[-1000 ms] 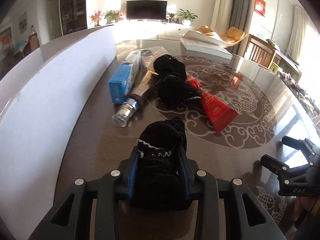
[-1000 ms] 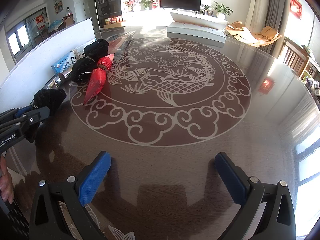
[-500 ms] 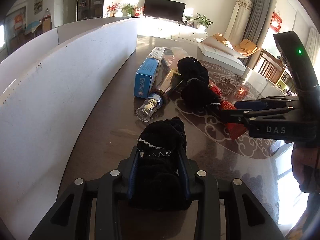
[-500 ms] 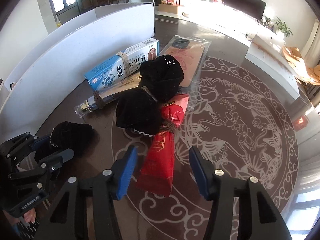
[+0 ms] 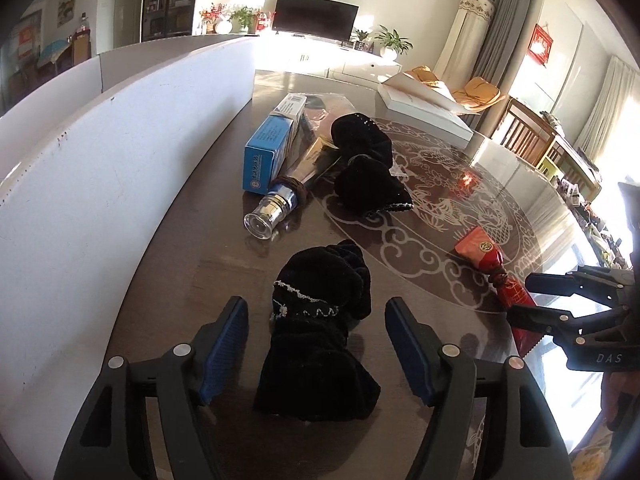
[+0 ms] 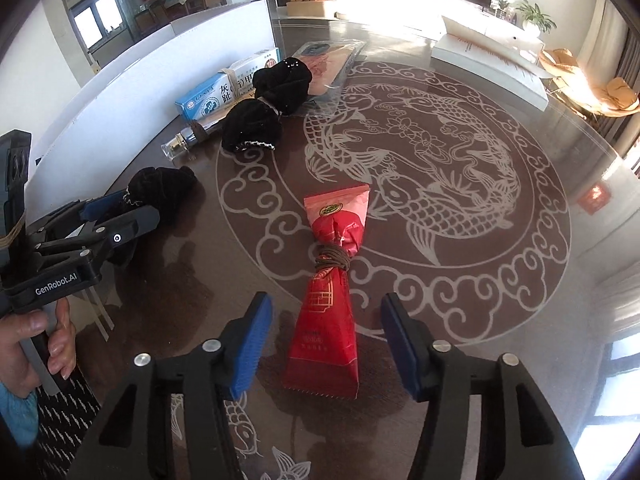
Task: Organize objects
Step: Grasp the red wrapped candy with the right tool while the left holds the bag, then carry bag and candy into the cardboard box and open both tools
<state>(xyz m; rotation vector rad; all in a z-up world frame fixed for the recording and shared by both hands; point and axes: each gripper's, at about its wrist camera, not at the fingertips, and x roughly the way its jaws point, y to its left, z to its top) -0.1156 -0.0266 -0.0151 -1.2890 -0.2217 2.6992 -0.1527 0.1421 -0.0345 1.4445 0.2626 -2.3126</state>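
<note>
A black velvet pouch (image 5: 320, 320) lies on the dark table between the open fingers of my left gripper (image 5: 316, 352); the pads do not touch it. It also shows in the right wrist view (image 6: 160, 188). A red packet tied with brown cord (image 6: 332, 292) lies on the table between the open fingers of my right gripper (image 6: 326, 344), free of the pads. It shows at the right of the left wrist view (image 5: 496, 276). Two more black pouches (image 5: 368, 168) lie further back.
A blue and white box (image 5: 272, 148), a clear-capped tube (image 5: 280, 204) and a flat plastic packet (image 6: 328, 64) lie along the white partition (image 5: 100, 184). A white box (image 6: 488, 52) sits at the far side of the table (image 6: 460, 160).
My left gripper has opened and let go of the black pouch. The red packet has moved from beside the pouches to the near right, and my right gripper now stands open around it.
</note>
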